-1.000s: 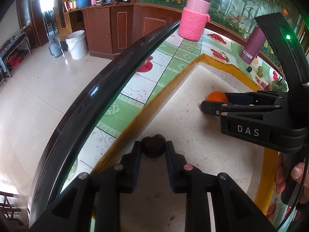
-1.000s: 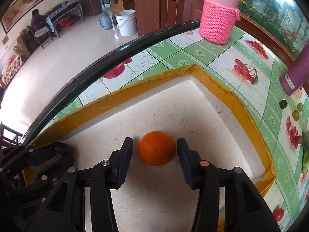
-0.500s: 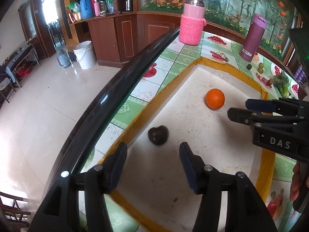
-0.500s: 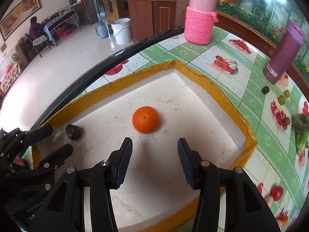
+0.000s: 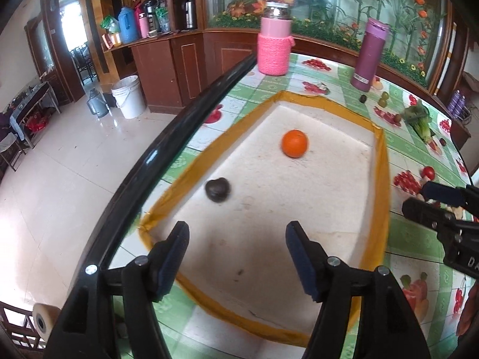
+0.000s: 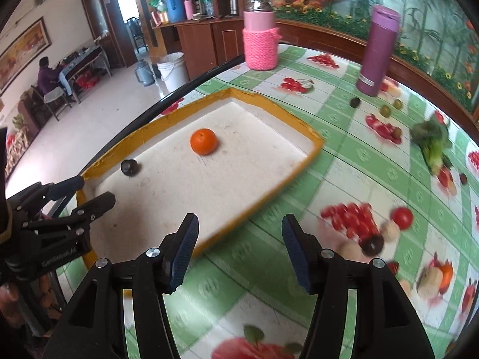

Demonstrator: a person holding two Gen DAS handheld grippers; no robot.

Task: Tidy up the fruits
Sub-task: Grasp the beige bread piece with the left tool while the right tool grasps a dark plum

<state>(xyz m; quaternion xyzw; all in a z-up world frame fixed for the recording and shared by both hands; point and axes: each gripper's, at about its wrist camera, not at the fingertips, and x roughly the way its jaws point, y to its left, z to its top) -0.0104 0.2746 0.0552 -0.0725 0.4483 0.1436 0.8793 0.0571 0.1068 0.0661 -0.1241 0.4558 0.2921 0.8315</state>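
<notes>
An orange (image 5: 294, 143) (image 6: 204, 141) and a dark round fruit (image 5: 217, 189) (image 6: 129, 167) lie apart in a shallow white tray with a yellow rim (image 5: 381, 161) (image 6: 311, 149). My left gripper (image 5: 236, 254) hangs over the tray's near end, its jaws opening with nothing between them. My right gripper (image 6: 239, 248) is over the tablecloth beside the tray's right rim, jaws opening and empty. Loose on the cloth are a red fruit (image 6: 402, 217), a dark fruit (image 6: 355, 102), small green fruits (image 6: 385, 110) and a leafy vegetable (image 6: 432, 140).
A pink knitted jar (image 5: 274, 49) and a purple bottle (image 5: 369, 55) stand at the table's far side. The table's black edge (image 5: 167, 149) runs along the left, with tiled floor below. A person sits at a distant desk (image 6: 46, 73).
Both grippers let go of their fruits, opened and drew back and up. The dark fruit and the orange now lie free in the tray. The right gripper swung right, past the tray's rim.
</notes>
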